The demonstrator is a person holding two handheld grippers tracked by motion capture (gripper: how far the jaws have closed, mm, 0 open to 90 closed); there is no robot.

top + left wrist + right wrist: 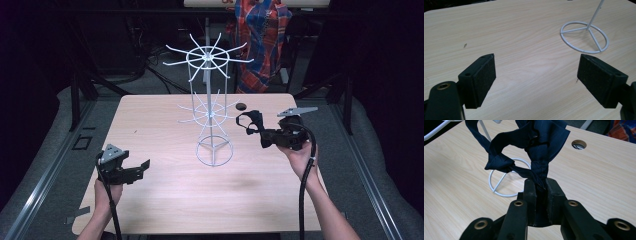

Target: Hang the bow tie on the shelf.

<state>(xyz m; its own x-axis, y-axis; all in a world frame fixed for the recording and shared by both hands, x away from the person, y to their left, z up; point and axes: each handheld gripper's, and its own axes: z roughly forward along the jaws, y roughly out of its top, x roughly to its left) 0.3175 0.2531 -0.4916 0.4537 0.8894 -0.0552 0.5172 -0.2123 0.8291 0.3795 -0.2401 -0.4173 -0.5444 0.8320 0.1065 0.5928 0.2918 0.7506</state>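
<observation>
A white wire rack (pixel 210 107) with two tiers of spokes stands mid-table on a ring base (pixel 584 37). My right gripper (pixel 262 134) is shut on a dark navy cloth item (pixel 529 147), knotted into a loop, held above the table just right of the rack. In the right gripper view the cloth rises from between the closed jaws, with the rack's base (pixel 499 180) behind it. My left gripper (pixel 142 167) is open near the table's front left, its pads (pixel 484 75) wide apart over bare wood with nothing between them.
The wooden table (pixel 165 200) has a round cable hole (pixel 241 105) at the back right, also in the right gripper view as a hole (pixel 579 144). A plaid cloth (pixel 262 30) hangs behind the table. Dark floor and metal rails flank both sides.
</observation>
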